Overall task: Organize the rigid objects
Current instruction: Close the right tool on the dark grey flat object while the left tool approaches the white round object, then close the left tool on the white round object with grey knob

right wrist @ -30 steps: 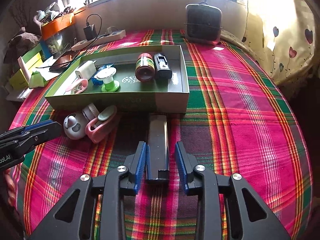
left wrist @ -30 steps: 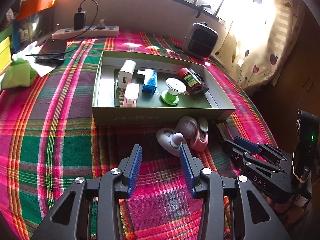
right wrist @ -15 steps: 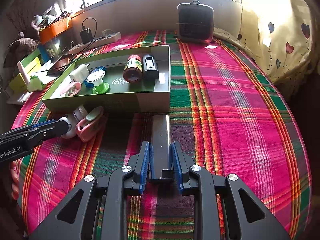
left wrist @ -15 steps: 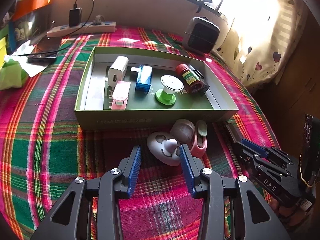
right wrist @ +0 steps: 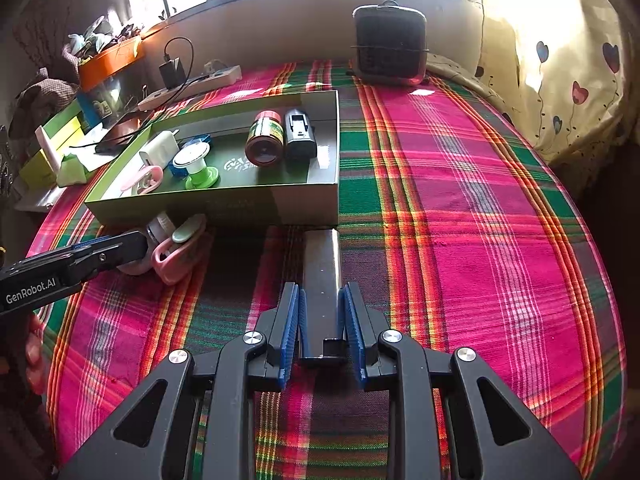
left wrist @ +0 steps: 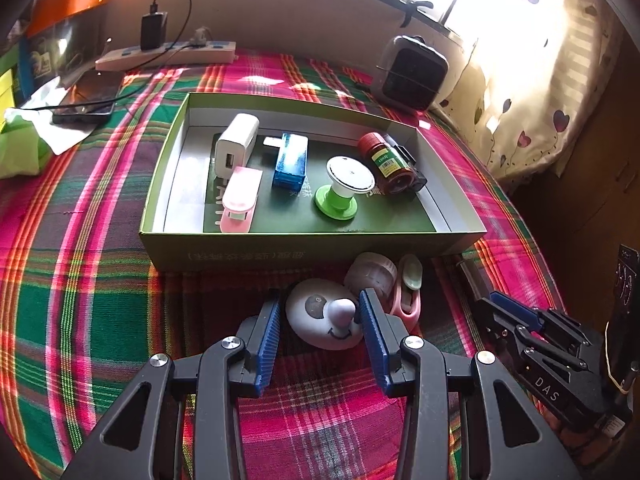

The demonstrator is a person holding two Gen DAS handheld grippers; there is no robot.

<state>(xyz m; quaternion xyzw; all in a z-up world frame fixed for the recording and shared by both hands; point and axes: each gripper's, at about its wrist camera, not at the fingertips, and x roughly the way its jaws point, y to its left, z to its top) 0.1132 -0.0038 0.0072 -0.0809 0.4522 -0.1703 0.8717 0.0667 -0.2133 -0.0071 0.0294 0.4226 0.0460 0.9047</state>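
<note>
Right gripper [right wrist: 322,316], lower centre of frame: pads clamped on the near end of the dark metal bar [right wrist: 322,276], ready to lift it toward the green box [right wrist: 256,206]. Left gripper [left wrist: 319,326], lower centre: jaws spread, straddling the white face-shaped gadget [left wrist: 320,314] beside the box wall.

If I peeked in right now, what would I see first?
Probably the white smiley-face gadget on the bright plaid cloth, sitting between the left gripper's open blue jaws. Just behind it is the green box filled with small things. Nearby, the right gripper squeezes a long dark bar.
</note>
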